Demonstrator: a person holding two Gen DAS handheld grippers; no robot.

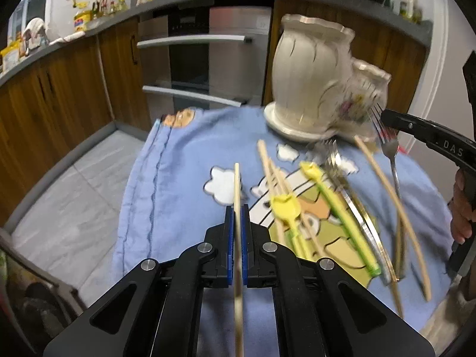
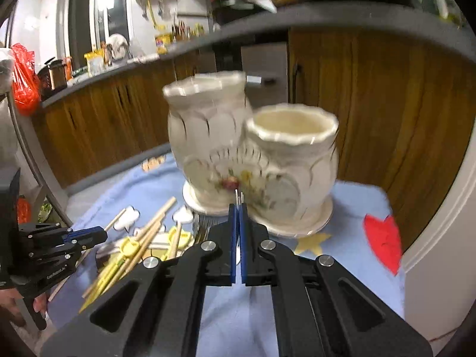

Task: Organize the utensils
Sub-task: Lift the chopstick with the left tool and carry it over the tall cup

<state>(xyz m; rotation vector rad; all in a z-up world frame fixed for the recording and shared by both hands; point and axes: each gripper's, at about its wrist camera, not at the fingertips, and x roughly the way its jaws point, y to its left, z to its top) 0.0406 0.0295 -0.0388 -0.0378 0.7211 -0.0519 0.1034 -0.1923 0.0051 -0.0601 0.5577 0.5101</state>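
Note:
My left gripper [image 1: 237, 209] is shut on a pale wooden chopstick [image 1: 237, 184] that runs lengthwise between its blue pads. Several more chopsticks [image 1: 272, 172], yellow and green training chopsticks [image 1: 342, 208] and metal cutlery [image 1: 354, 208] lie loose on the blue blanket. Behind them stands a cream ceramic holder [image 1: 309, 71] with two cups. My right gripper [image 2: 238, 208] is shut on a fork whose tines [image 2: 239, 197] stick out above its pads, just before the holder [image 2: 253, 154]. From the left wrist view, that fork [image 1: 390, 148] hangs from the right gripper [image 1: 385, 116] beside the holder.
A blue cartoon-print blanket [image 1: 178, 163] covers the table; its left edge drops to grey floor tiles [image 1: 74, 184]. Wooden cabinets [image 1: 59, 89] and an oven [image 1: 190, 59] stand behind. A hand [image 1: 462, 217] holds the right tool. The left gripper [image 2: 89, 236] shows in the right wrist view.

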